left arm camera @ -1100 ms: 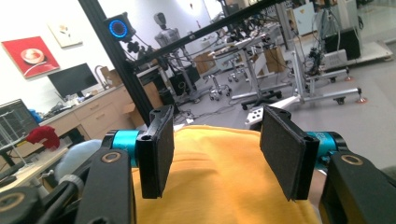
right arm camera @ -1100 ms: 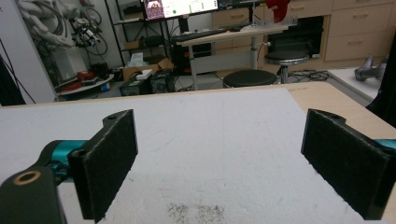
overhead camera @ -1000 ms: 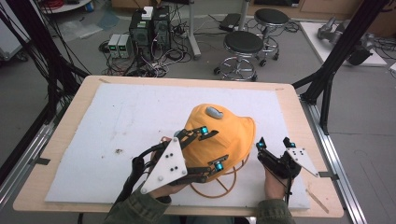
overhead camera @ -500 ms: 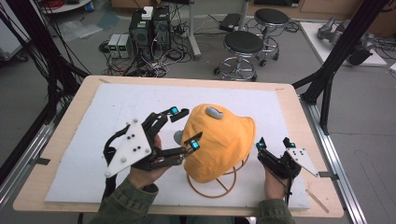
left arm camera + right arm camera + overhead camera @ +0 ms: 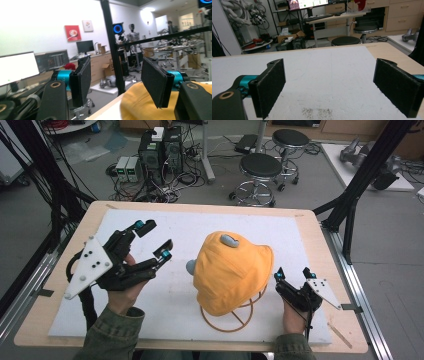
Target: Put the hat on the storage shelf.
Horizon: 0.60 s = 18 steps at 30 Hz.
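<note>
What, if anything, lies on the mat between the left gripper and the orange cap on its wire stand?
Nothing visible does. Bare white mat separates the left gripper, its jaws open and empty, from the orange cap. The cap's grey tab faces that gripper.

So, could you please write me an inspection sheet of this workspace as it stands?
Surface: white mat on a wooden table; small dark specks on the mat.
Job's things: orange cap draped over a wire stand.
Clutter: nothing seen.
Grippers: left tool open, empty, left of the cap; right tool open, empty, low at the cap's right.
Cables: one trails from the left tool.
Surroundings: stools, floor electronics, black frame.
</note>
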{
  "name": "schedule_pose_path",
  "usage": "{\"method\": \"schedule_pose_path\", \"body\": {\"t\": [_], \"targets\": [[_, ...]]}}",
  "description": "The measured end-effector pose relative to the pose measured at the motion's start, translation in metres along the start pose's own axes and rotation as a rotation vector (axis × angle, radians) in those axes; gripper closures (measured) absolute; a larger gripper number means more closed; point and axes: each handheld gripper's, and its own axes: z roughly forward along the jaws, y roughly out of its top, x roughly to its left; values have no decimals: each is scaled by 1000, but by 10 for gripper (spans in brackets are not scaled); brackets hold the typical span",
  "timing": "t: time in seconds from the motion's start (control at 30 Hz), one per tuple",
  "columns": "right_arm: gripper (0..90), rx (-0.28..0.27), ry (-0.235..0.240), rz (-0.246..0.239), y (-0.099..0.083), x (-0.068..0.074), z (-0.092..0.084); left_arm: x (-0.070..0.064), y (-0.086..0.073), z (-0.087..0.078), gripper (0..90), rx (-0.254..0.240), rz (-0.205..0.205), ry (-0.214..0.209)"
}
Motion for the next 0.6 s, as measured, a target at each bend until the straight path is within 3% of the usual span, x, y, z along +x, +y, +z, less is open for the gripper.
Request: {"method": "schedule_pose_path", "body": {"t": [0.33, 0.6], "targets": [[96, 0, -3, 0, 0, 0, 1, 28, -13, -21, 409, 32, -51, 127], [96, 2, -1, 4, 0, 0, 2, 50, -39, -33, 391, 105, -106, 232]]}}
